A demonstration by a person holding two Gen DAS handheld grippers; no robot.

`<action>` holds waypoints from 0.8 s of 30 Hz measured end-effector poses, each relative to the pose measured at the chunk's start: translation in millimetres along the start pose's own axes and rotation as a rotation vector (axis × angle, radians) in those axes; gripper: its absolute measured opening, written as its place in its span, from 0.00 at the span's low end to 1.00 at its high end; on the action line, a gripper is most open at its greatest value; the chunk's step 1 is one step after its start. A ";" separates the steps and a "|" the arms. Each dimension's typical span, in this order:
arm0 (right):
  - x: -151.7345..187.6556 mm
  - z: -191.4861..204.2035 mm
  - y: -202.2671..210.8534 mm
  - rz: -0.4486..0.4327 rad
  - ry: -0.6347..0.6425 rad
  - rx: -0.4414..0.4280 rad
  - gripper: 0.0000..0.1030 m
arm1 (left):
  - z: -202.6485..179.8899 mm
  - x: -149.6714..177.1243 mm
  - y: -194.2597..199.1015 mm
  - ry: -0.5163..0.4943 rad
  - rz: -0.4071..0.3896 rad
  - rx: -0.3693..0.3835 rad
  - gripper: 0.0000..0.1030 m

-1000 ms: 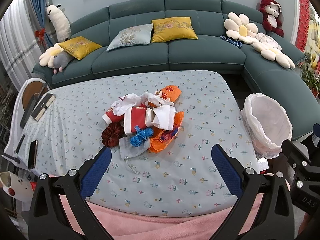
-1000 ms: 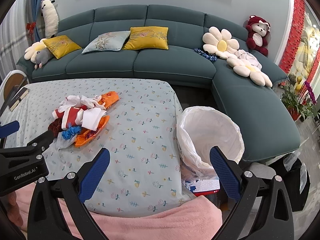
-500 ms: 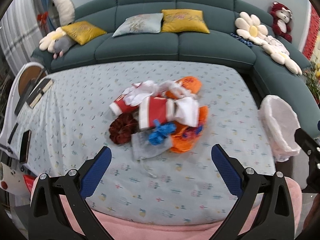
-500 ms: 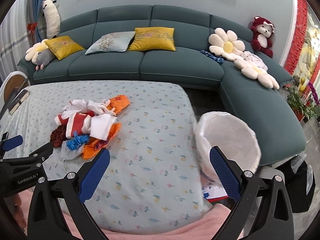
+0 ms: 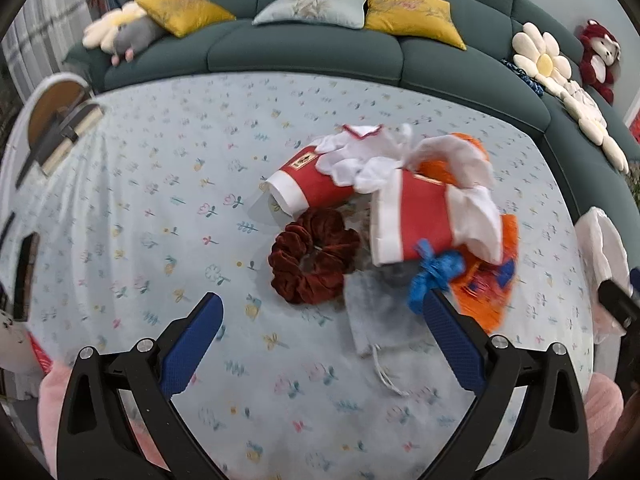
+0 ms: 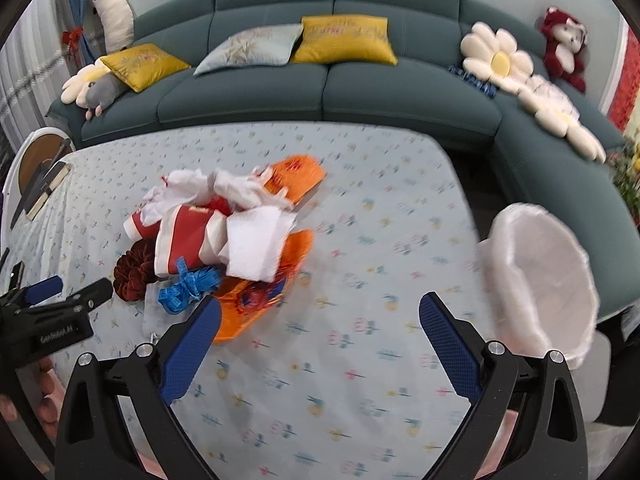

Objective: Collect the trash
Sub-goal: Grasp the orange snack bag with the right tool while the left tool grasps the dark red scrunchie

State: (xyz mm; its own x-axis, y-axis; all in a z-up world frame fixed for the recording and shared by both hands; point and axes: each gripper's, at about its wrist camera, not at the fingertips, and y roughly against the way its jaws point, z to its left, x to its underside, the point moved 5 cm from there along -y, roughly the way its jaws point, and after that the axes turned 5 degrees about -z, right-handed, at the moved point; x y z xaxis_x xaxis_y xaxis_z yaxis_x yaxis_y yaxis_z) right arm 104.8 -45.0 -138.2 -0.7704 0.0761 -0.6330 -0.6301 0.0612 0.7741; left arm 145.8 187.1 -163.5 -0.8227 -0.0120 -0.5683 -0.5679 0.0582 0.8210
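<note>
Bin w/ white liner stands off the tabletop's right edge, beside the sofa; nothing visible inside it. Trash pile sits mid-tabletop: two red-white paper cups, the nearer one lying w/ long axis roughly left-right, rim end to the left; the other on its side, mouth pointing left & toward the camera. Dark red scrunchie in front, blue ribbon, orange wrappers, white tissues, grey pouch. Tabletop has a pale floral cloth; teal sofa w/ cushions & plush toys behind. Left gripper & right gripper: jaws spread wide, holding nothing, above the cloth near the pile.
</note>
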 end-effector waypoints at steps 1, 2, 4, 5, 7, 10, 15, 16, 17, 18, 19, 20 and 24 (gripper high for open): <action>1.3 2.1 -6.7 0.013 -0.005 -0.003 0.89 | 4.6 -1.1 -7.3 0.007 0.010 -0.001 0.93; 3.8 6.3 -17.1 0.035 -0.013 -0.008 0.86 | 10.6 -2.7 -16.4 0.018 0.018 0.003 0.93; 7.1 12.2 -32.3 0.063 -0.024 -0.015 0.84 | 18.8 -5.0 -28.7 0.037 0.030 0.009 0.93; 8.2 13.6 -37.6 0.074 -0.027 -0.016 0.82 | 23.2 -6.2 -34.9 0.053 0.037 0.015 0.93; 10.2 20.0 -52.6 0.099 -0.036 -0.024 0.81 | 32.8 -7.5 -47.0 0.084 0.051 0.024 0.92; 12.1 24.7 -70.4 0.128 -0.051 -0.035 0.77 | 43.9 -6.6 -62.4 0.114 0.068 0.036 0.87; 19.6 31.2 -98.1 0.186 -0.084 -0.052 0.65 | 51.3 3.5 -77.7 0.171 0.112 0.104 0.68; 22.6 32.9 -102.8 0.199 -0.085 -0.055 0.63 | 51.9 5.2 -78.7 0.184 0.116 0.119 0.63; 24.6 33.7 -105.5 0.209 -0.084 -0.059 0.57 | 52.4 7.0 -79.5 0.194 0.120 0.131 0.60; 27.6 35.4 -108.4 0.221 -0.082 -0.064 0.52 | 51.5 8.9 -80.0 0.199 0.124 0.143 0.55; 30.6 37.0 -110.6 0.233 -0.081 -0.071 0.49 | 50.1 9.7 -79.9 0.196 0.123 0.145 0.52; 32.8 38.1 -112.4 0.241 -0.082 -0.078 0.43 | 47.5 10.9 -78.8 0.187 0.118 0.149 0.48; 39.6 44.1 -111.7 0.252 -0.083 -0.116 0.21 | 40.1 13.0 -80.0 0.168 0.130 0.173 0.19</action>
State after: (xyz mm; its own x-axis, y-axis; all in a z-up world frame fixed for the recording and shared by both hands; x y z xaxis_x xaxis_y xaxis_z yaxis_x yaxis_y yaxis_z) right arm 149.0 -4.9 -249.7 -0.8963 0.1562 -0.4150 -0.4307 -0.0843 0.8986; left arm 181.5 222.3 -238.7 -0.8890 -0.1583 -0.4296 -0.4567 0.2398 0.8567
